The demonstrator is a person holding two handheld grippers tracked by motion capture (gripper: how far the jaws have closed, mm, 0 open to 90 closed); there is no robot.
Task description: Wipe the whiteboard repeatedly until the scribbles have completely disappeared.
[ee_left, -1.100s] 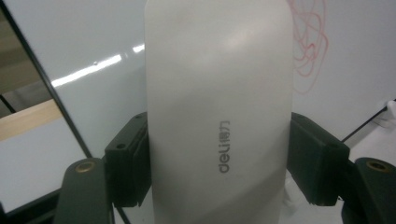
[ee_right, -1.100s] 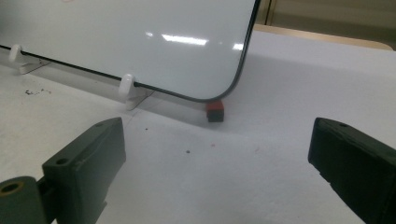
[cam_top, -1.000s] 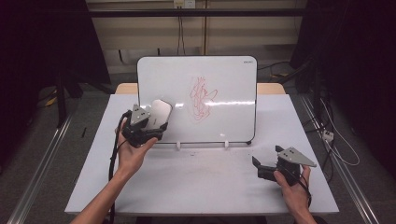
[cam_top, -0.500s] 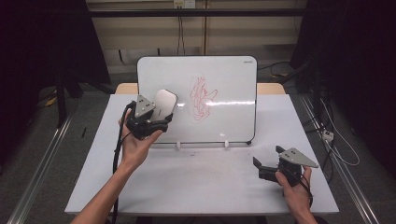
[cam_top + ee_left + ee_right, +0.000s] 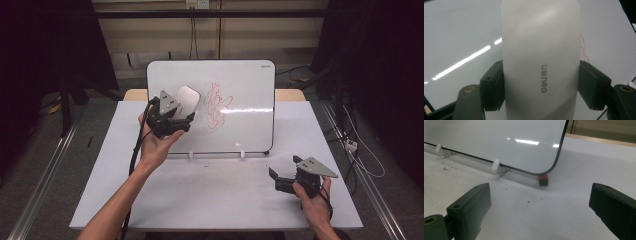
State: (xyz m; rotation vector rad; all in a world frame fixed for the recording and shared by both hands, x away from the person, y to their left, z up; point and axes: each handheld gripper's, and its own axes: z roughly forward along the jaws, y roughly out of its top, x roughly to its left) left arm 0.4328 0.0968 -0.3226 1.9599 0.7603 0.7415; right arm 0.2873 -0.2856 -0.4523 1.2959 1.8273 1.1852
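Observation:
A whiteboard stands propped upright on the white table, with red scribbles near its middle. My left gripper is raised in front of the board's left half, shut on a white eraser that lies just left of the scribbles. In the left gripper view the eraser is clamped between both black jaws, and the board lies behind it. At the table's right front my right gripper rests open, with nothing between its jaws.
White clips hold the board's lower edge. A small red and black block lies under the board's right corner. Dark curtains and cables surround the table; metal rails run along both sides of it.
My left gripper has carried the eraser up and to the right, from the board's left edge toward the red scribbles. The right gripper has stayed put.

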